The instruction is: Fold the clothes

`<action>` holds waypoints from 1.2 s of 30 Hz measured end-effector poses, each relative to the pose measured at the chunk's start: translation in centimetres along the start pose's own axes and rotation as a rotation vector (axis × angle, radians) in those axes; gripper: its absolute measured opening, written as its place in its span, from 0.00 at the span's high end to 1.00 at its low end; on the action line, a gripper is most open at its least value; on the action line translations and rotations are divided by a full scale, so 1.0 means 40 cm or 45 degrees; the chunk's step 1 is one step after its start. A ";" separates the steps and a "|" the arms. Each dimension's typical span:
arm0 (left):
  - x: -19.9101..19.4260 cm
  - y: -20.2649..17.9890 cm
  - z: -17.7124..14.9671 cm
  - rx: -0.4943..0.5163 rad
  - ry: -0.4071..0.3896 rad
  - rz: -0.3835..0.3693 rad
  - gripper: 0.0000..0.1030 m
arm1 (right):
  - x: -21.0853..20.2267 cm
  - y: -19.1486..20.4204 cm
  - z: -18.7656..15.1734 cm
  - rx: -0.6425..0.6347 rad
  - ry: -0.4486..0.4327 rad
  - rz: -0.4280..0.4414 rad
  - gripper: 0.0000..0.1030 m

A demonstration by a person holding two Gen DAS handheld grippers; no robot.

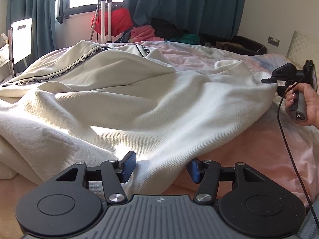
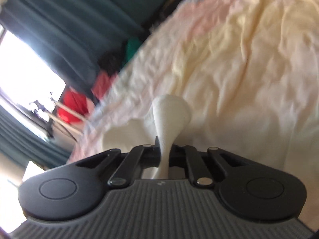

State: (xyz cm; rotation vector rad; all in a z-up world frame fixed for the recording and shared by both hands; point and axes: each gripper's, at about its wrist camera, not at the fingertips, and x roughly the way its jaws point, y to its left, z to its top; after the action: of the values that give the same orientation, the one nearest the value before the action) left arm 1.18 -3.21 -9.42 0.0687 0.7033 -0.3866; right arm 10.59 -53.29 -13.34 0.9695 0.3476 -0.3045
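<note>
Garment: a cream garment (image 1: 127, 99) lies rumpled across the pink bedspread (image 1: 249, 147), a black lettered stripe along its far side.
Left gripper: the left gripper (image 1: 161, 169) sits at the garment's near hem, jaws parted with the cloth between them, blue pads (image 1: 127, 166) not pressing it.
Right gripper: the right gripper (image 2: 163, 155), held in a hand (image 1: 307, 104) at the garment's right corner, is clamped tight on a pinch of cream cloth.

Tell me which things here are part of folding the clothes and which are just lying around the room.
Part of the job:
cream garment, spread on the bed
left gripper, open over its near edge
right gripper, shut on a pinch of its cloth

Just lying about:
red bag
pink cloth
green cloth
pillow
chair
</note>
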 end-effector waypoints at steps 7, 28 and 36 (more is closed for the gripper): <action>-0.026 -0.011 0.012 0.001 -0.064 -0.061 0.44 | -0.097 -0.011 0.072 0.016 -0.197 -0.011 0.95; -0.192 0.506 -0.120 -1.643 -0.148 0.107 0.22 | -0.076 -0.148 0.039 0.335 0.058 -0.212 0.93; -0.167 0.614 -0.139 -1.941 -0.284 0.241 0.26 | -0.099 -0.138 0.054 0.354 -0.003 -0.145 0.94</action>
State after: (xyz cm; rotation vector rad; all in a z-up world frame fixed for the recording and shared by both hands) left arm 2.17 22.75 -11.03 -1.3187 0.6125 0.3884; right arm 5.11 -57.66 -14.65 1.2239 0.3653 -0.4664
